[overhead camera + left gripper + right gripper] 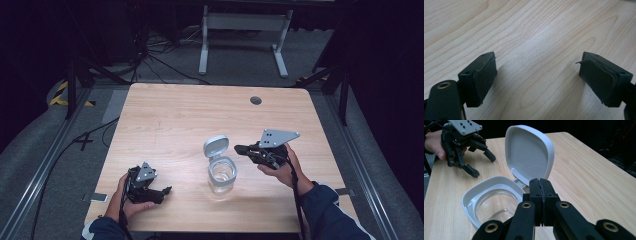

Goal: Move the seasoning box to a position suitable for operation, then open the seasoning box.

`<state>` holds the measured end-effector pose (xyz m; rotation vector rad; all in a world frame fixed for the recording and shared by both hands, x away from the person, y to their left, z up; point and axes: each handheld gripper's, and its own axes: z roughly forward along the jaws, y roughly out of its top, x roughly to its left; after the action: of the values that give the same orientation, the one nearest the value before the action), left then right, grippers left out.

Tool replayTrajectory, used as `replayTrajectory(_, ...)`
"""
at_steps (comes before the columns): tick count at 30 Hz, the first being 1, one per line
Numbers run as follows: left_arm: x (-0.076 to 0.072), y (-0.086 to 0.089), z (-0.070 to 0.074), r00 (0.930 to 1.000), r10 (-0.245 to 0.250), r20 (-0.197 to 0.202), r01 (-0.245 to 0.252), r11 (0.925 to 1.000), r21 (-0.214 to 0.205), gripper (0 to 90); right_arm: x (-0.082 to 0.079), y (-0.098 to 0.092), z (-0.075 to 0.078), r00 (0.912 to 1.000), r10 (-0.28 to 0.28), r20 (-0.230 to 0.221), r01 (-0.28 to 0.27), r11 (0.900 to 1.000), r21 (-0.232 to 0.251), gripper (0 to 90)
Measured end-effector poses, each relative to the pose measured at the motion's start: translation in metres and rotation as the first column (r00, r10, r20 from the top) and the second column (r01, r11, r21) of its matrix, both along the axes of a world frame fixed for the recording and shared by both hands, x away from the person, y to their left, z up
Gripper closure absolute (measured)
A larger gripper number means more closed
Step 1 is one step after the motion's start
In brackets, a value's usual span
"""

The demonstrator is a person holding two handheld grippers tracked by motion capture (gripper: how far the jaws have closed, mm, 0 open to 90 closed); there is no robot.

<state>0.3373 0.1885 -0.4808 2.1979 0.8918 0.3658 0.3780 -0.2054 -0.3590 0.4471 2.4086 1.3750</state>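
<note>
A clear jar [221,172] with a white rim stands near the middle of the wooden table [175,115]. Its hinged white lid [215,146] stands up open. My right gripper [237,148] is just right of the lid, shut with nothing between its jaws. In the right gripper view its closed fingertips [540,187] sit close to the hinge of the lid [529,155], above the jar [486,205]; whether they touch it I cannot tell. My left gripper [162,192] rests low at the front left, open and empty. Its pads [485,75] stand wide apart over bare wood.
A round grey cable hole [256,100] sits near the table's far edge. A white metal stand [245,22] and loose cables [150,55] lie on the floor behind. A small light tag [99,197] lies at the table's front left edge.
</note>
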Motion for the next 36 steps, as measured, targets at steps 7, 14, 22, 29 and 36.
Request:
replayTrajectory(7, 0.0, 0.001, 0.0, 1.0, -0.003, -0.004, 0.003, 1.0, -0.002, 15.0, -0.002, 0.001, -0.001, 0.9999, 0.011, 0.0, -0.011, 0.9993, -0.035, 89.7)
replayTrajectory(14, 0.0, 0.002, 0.0, 1.0, -0.009, -0.004, 0.009, 1.0, -0.002, 15.2, -0.005, 0.0, 0.0, 0.9997, 0.013, 0.021, -0.011, 0.9969, -0.078, 89.7)
replayTrajectory(22, 0.0, 0.002, 0.0, 1.0, -0.009, 0.002, 0.009, 1.0, 0.0, 15.2, -0.007, -0.002, 0.002, 0.9994, 0.014, 0.031, -0.011, 0.995, -0.099, 89.6)
replayTrajectory(29, 0.0, 0.002, 0.0, 0.9999, -0.009, -0.005, 0.009, 1.0, -0.002, 15.0, -0.007, -0.008, 0.003, 0.9997, 0.011, 0.021, -0.008, 0.9926, -0.121, 89.6)
replayTrajectory(36, 0.005, 0.002, 0.0, 0.999, -0.044, -0.007, 0.044, 0.999, -0.001, 13.8, -0.013, -0.019, -0.003, 1.0, 0.003, -0.004, -0.004, 0.9877, -0.156, 89.5)
